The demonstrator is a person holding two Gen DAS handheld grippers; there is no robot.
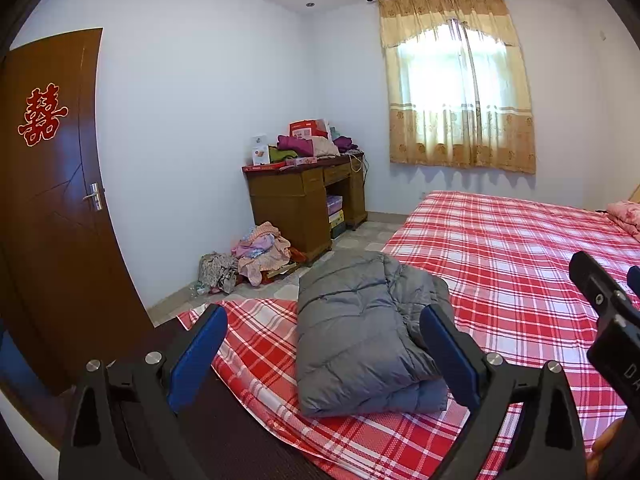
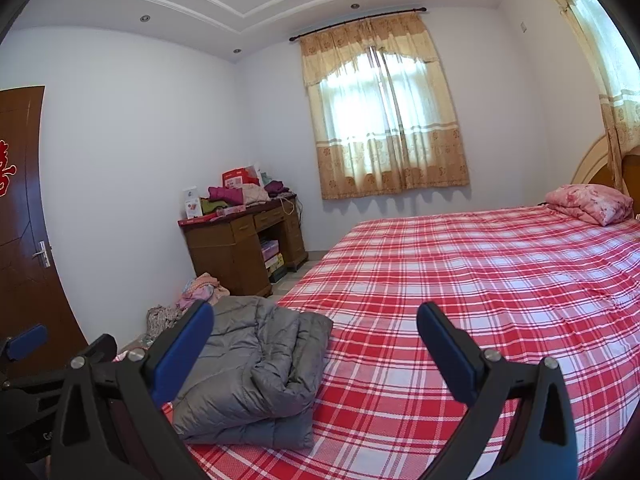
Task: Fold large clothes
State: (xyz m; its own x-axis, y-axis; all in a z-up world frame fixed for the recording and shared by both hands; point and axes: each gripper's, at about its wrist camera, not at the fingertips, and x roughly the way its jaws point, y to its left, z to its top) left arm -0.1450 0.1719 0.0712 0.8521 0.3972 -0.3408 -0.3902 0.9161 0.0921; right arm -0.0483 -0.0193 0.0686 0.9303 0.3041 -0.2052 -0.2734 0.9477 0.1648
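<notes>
A grey padded jacket [image 1: 360,336] lies folded into a thick bundle on the near corner of the bed with the red plaid sheet [image 1: 520,272]. It also shows in the right wrist view [image 2: 256,372], at the lower left. My left gripper [image 1: 324,320] is open and empty, raised above the jacket with its blue pads either side of it in the view. My right gripper [image 2: 316,320] is open and empty above the sheet [image 2: 460,280], to the right of the jacket. It also shows at the right edge of the left wrist view [image 1: 608,304].
A wooden desk [image 1: 304,204] piled with clothes and boxes stands against the far wall. A heap of clothes [image 1: 256,256] lies on the floor beside it. A brown door [image 1: 52,200] is at the left. A pink pillow [image 2: 588,198] lies at the bed's head.
</notes>
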